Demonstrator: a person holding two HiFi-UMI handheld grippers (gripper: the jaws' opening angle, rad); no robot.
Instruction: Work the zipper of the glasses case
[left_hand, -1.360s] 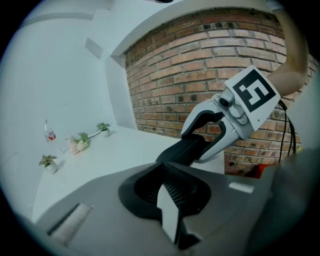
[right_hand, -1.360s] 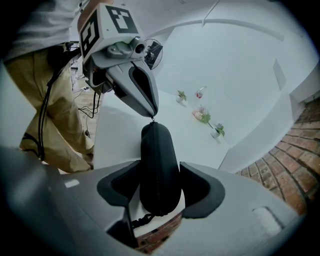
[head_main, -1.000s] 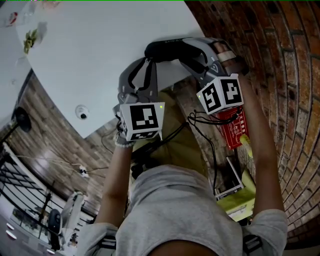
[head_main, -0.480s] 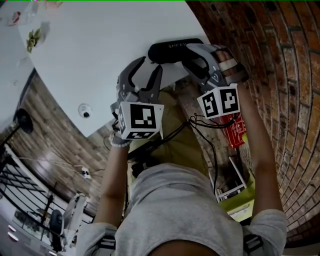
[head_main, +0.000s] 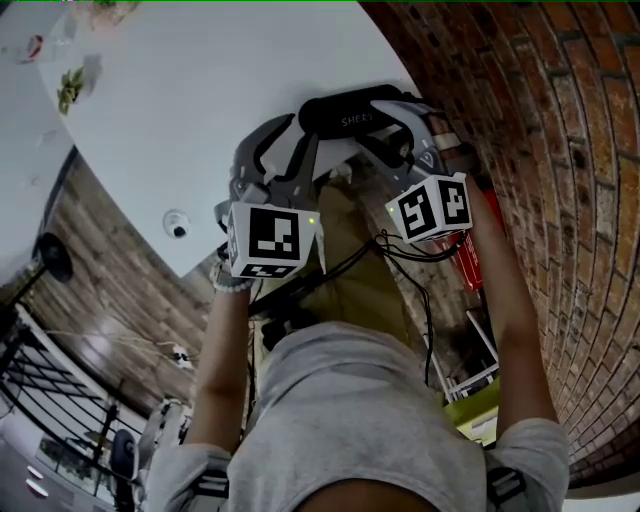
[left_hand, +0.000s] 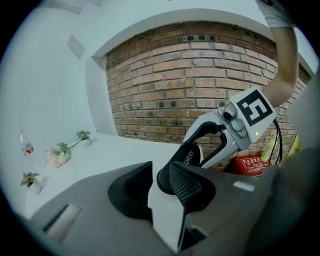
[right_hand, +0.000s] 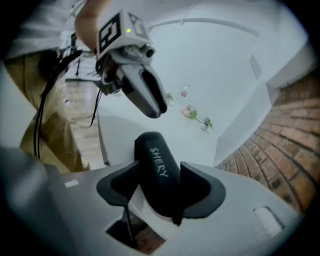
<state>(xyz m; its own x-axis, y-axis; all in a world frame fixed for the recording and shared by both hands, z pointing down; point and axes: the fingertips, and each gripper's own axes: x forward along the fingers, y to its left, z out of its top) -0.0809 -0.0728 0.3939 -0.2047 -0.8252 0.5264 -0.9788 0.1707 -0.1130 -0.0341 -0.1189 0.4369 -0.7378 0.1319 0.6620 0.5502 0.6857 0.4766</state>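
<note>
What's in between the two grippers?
The black case bridges them in the head view. The right gripper clamps one end. The left gripper's jaws, which have just been closing, have the other end between them.

No view shows the zipper of the glasses case — only its black shell. The left claw, whose jaws have just been closing, covers one end held between them; the right claw clamps and hides the other. A red box lies mostly behind the right forearm, its print too small to read. Small things at the far corner of the counter are too tiny to name.
</note>
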